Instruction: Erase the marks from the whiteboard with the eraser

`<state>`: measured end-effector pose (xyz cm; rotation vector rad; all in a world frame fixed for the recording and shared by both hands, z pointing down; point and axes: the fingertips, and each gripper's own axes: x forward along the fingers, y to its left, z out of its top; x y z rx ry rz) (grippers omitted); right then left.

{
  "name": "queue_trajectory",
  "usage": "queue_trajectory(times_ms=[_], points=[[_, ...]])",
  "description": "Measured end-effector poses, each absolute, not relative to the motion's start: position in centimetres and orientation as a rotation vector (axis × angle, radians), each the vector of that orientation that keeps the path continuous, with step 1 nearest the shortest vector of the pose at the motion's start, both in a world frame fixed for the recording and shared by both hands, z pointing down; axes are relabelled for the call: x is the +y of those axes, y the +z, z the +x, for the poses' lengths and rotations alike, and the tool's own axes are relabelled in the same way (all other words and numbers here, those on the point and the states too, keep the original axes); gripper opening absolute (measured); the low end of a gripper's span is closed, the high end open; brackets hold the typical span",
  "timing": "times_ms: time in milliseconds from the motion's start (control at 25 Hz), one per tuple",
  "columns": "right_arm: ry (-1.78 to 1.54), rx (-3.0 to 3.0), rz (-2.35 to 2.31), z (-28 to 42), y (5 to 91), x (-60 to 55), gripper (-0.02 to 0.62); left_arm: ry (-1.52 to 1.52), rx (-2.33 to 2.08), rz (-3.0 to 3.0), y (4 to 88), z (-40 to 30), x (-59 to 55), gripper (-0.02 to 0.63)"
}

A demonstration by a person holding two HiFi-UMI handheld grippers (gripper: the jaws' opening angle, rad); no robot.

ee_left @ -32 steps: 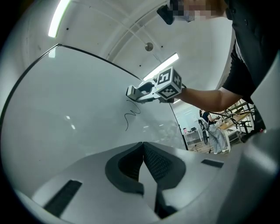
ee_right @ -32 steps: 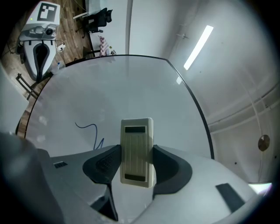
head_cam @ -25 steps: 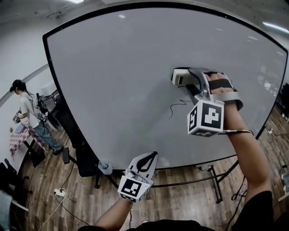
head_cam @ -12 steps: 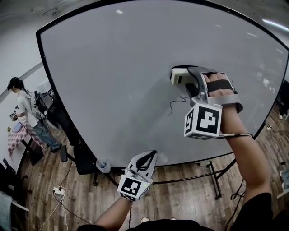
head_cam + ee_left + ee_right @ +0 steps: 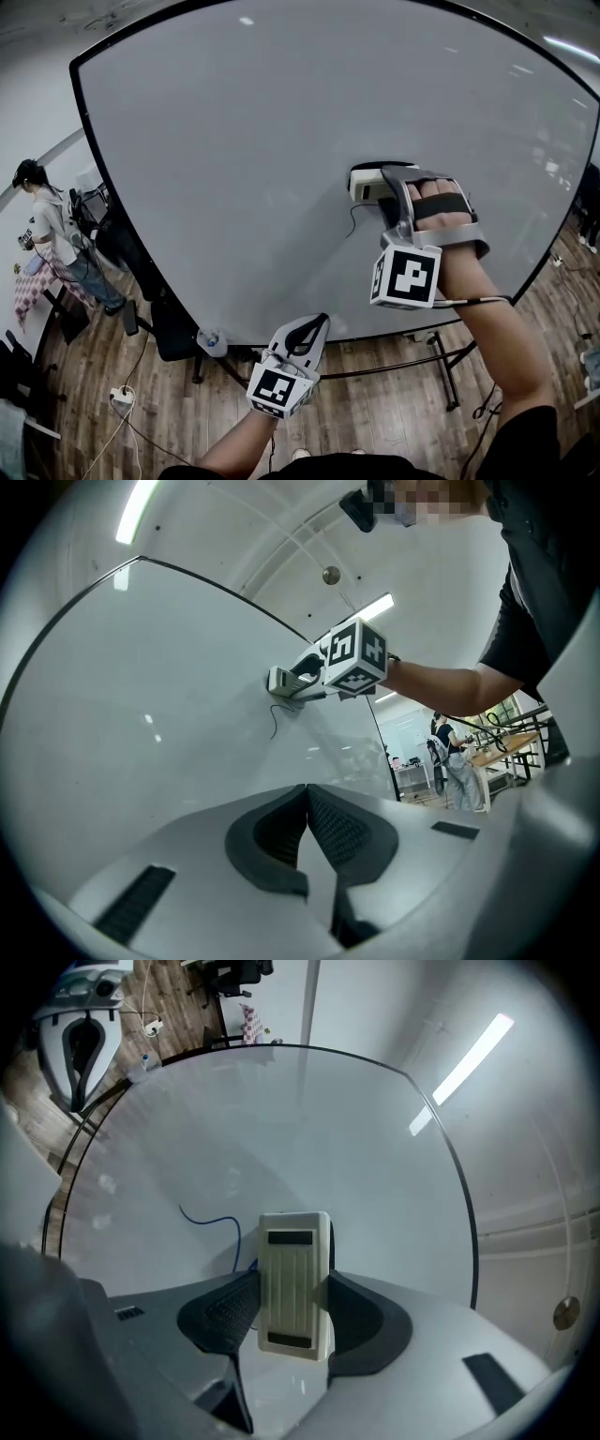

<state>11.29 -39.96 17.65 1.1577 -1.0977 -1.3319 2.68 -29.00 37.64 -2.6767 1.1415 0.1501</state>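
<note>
A large whiteboard fills the head view. My right gripper is shut on a cream eraser that lies flat against the board. A thin blue pen squiggle runs down from just under the eraser. In the right gripper view the eraser sits between the jaws, with the blue line to its left. My left gripper hangs shut and empty below the board's lower edge. From the left gripper view I see the eraser and the squiggle on the whiteboard.
The board stands on a wheeled metal frame over a wooden floor. A person stands at the far left beside chairs and a table. A power strip with cables lies on the floor at lower left.
My right gripper has slid the eraser down the board. The upper part of the squiggle is gone, and a shorter tail remains below the eraser. The left gripper has stayed in place.
</note>
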Motion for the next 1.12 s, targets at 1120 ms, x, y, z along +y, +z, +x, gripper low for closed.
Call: queue_trajectory(times_ms=[1120], points=[[-1.201,-1.183,1.002,11.8,32.1,-39.6,0.250,0.186,1.279,-2.670,38.4,0.6,-28.5,0.018]])
